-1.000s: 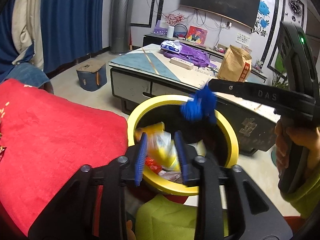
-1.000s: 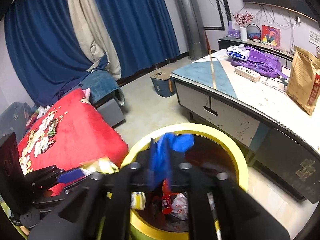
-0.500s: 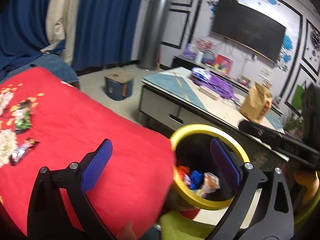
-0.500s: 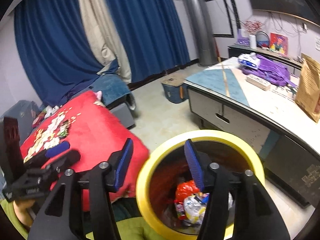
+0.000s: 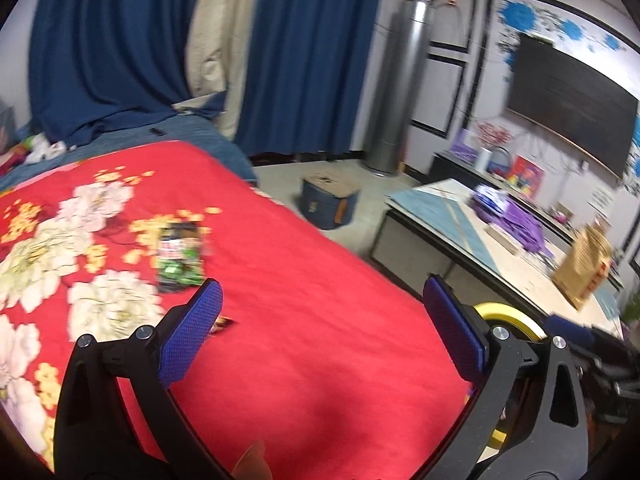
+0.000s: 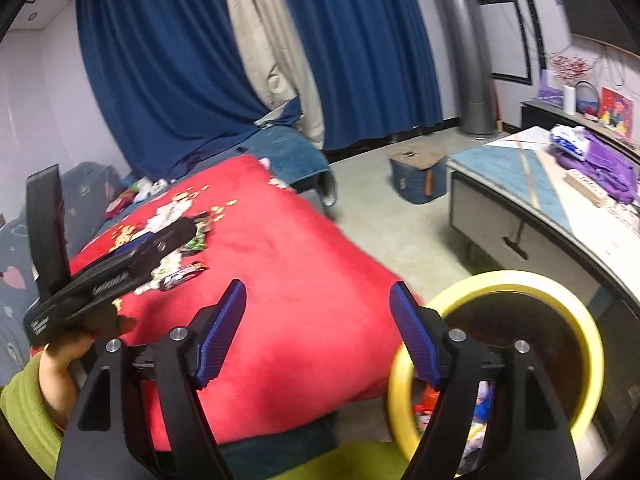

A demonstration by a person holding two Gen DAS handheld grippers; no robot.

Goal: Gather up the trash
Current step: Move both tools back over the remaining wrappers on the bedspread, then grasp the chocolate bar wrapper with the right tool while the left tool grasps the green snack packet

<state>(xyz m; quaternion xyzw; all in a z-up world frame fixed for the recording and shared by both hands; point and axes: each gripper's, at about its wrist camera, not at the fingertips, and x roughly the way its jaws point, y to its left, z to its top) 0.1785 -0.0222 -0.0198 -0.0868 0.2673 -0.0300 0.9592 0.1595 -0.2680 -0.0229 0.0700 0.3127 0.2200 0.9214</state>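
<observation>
Left wrist view: both tongs [image 5: 322, 330] [image 6: 318, 338] opening, empty, ridged blue pads over plush red blanket [image 5: 320, 300].

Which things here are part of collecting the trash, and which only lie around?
Job: green wrapper; small wrapper; yellow-rimmed bin; left gripper and right gripper, both empty, jaws opening.

Lying about: purple bag; brown paper bag; blue box.

The yellow-rimmed bin [image 5: 516, 320] was mostly hidden behind the left gripper's finger at 4 o'clock; motion blur smeared the green wrapper [image 5: 178, 258] at 10 o'clock.
</observation>
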